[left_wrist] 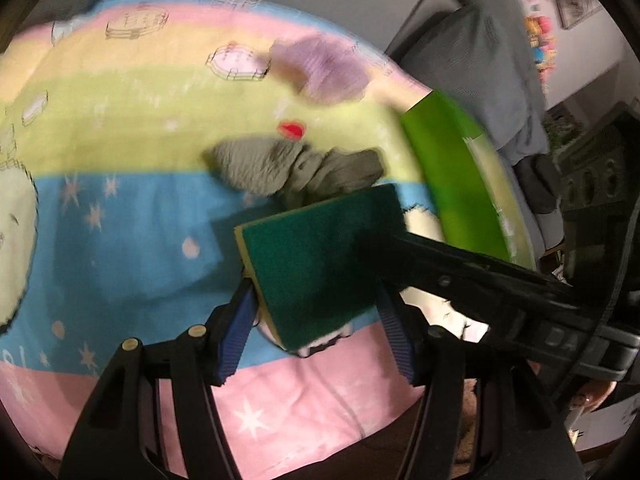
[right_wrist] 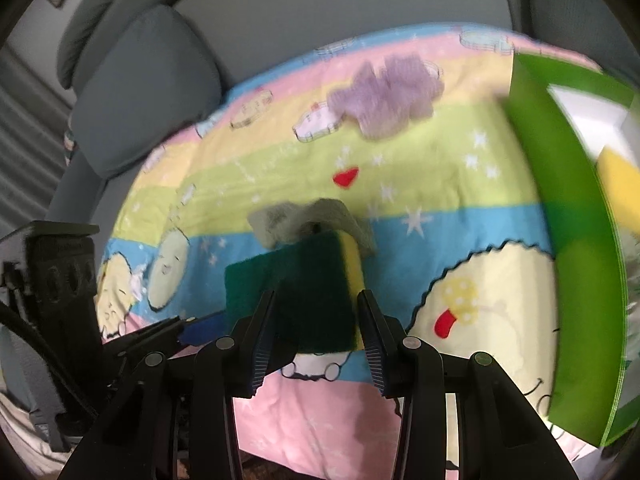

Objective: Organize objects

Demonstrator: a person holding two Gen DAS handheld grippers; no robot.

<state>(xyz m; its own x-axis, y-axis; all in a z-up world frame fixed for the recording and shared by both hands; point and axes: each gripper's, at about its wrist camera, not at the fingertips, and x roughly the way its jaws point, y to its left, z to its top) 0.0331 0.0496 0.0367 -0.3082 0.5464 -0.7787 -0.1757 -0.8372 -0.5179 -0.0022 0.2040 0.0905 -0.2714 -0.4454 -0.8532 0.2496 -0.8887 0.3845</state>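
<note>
Foam-backed, the scouring sponge (left_wrist: 320, 264) looked light and squashy; both the left gripper (left_wrist: 316, 320) and right gripper (right_wrist: 316, 320) clasped its narrow sides, best held there.

A bed spread with a pastel striped blanket (right_wrist: 280, 152) printed with stars and cartoon faces carried the things. A crumpled grey cloth (left_wrist: 296, 168) lay on it near the middle, a blurred lilac fluffy item (right_wrist: 390, 94) farther back, and a green box (right_wrist: 560, 240) stood at its right edge.
</note>
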